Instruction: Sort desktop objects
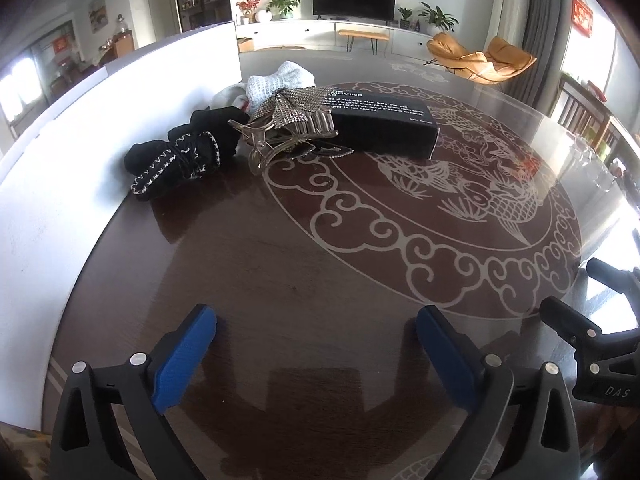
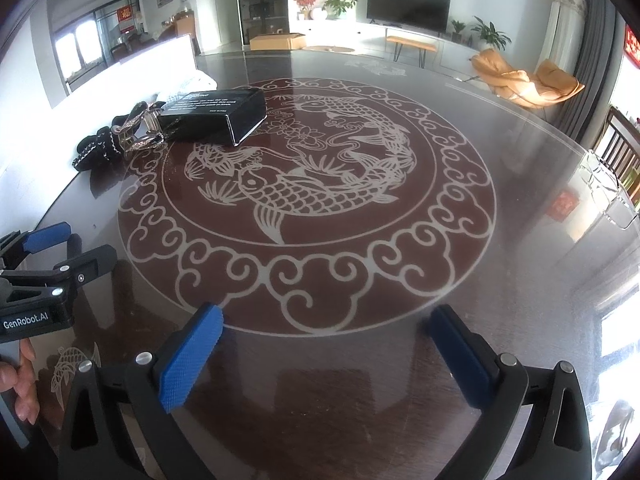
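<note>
A cluster of objects lies at the far left of the round dark table (image 1: 280,300): a black box with white print (image 1: 384,128), a clear hair claw clip with a sparkly bow (image 1: 284,132), black knitted fabric with white stitching (image 1: 180,156) and a white knitted cloth (image 1: 280,80). My left gripper (image 1: 316,344) hovers open over bare table, well short of the cluster, nothing between its blue pads. My right gripper (image 2: 324,344) is open too, over the near rim of the fish pattern. The same box (image 2: 216,114), clip (image 2: 140,132) and black fabric (image 2: 96,148) show at the right wrist view's far left.
A white board (image 1: 100,128) stands along the table's left side behind the objects. Clear glasses (image 2: 604,188) sit at the table's right edge. A hand (image 2: 20,380) holds the left gripper's handle. Chairs and a TV cabinet stand beyond the table.
</note>
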`<state>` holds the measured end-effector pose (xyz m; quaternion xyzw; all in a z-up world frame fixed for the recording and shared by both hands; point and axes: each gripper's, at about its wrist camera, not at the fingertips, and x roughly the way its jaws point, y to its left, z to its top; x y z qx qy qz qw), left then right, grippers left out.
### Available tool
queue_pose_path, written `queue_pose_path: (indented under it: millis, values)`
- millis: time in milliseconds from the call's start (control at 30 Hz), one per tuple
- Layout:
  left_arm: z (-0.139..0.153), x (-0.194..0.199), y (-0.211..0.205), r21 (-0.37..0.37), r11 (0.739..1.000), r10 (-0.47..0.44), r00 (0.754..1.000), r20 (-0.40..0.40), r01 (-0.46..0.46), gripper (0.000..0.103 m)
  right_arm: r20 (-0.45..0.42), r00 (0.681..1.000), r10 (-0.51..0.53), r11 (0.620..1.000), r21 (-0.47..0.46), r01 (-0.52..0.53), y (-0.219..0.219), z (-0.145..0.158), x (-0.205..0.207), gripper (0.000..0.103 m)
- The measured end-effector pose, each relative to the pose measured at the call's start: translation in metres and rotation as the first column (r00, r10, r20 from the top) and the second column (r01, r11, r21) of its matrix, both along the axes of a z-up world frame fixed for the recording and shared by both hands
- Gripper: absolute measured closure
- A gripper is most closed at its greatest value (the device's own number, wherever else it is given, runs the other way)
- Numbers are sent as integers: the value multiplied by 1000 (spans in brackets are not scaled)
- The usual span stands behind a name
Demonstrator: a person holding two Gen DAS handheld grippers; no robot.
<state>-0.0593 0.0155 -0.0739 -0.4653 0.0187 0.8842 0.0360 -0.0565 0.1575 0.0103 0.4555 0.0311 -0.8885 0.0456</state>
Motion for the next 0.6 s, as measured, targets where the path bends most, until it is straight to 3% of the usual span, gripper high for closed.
queue_pose_path:
  millis: [600]
  values:
    - [-3,-1,-1,-2,1000,4,1000,-1,-4,0,0,1000,1,1000,0,-1,0,0,0,0]
